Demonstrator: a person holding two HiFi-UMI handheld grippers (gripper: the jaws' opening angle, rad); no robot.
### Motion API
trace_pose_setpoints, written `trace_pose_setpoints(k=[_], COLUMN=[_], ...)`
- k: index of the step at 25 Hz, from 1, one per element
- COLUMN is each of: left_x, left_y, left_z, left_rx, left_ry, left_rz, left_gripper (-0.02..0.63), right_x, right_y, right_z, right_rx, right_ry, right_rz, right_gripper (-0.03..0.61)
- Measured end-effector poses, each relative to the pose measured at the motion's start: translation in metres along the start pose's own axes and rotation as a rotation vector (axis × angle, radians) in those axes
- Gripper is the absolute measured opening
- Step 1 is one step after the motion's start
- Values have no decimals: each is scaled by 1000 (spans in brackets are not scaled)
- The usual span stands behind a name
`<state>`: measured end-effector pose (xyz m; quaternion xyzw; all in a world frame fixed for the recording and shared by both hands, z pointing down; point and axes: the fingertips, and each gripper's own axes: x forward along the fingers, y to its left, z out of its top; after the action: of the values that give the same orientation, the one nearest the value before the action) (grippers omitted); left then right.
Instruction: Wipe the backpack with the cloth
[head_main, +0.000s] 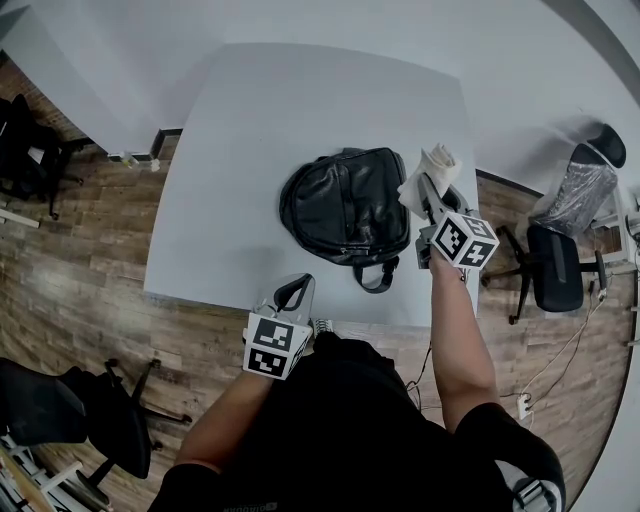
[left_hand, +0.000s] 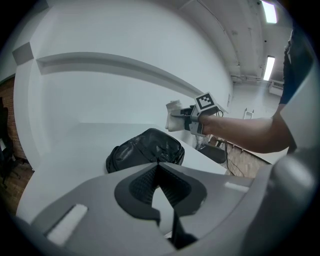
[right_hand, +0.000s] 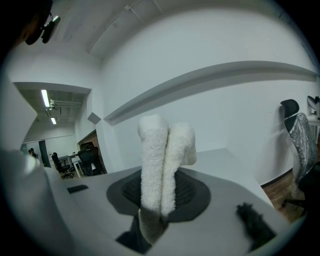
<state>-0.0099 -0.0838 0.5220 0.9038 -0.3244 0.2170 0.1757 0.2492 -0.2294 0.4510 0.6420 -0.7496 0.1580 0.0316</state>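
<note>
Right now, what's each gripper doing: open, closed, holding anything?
Left gripper: tongs closed, nothing between them.
Right gripper: tongs closed on the white cloth.

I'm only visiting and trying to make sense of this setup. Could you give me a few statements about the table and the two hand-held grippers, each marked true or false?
1. The right gripper is clamped on a white cloth. True.
2. A black backpack lies on the white table. True.
3. The cloth is pressed flat on the backpack. False: it is held in the air beside the backpack, not touching it.
4. The left gripper grips the backpack. False: its jaws are together on nothing, near the table's front edge, apart from the backpack.
</note>
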Motion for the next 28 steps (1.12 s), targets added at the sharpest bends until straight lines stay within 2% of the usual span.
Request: trace_pose_setpoints(k=[5,9,14,19,28], left_x=[-2,-4,-8,-11,-23], left_y=[-2,-4,2,8,28], left_z=[1,6,8,3,-9], left_rx=[7,22,9,-4,-59], left_ry=[1,-8,-13,-3,24], left_rz=[-3,-4,16,41,120], left_gripper=[8,7,7,6,7], right_x=[-7,-13,-11,8,26], right_y=[9,33,83,132,203], right_z=[7,2,-38,-77,-125], right_rx=[-8,3,18,97,134], right_ry=[-16,-7,73,157,263], right_rz=[10,70,185,309,464], right_gripper=[94,94,94,94,94])
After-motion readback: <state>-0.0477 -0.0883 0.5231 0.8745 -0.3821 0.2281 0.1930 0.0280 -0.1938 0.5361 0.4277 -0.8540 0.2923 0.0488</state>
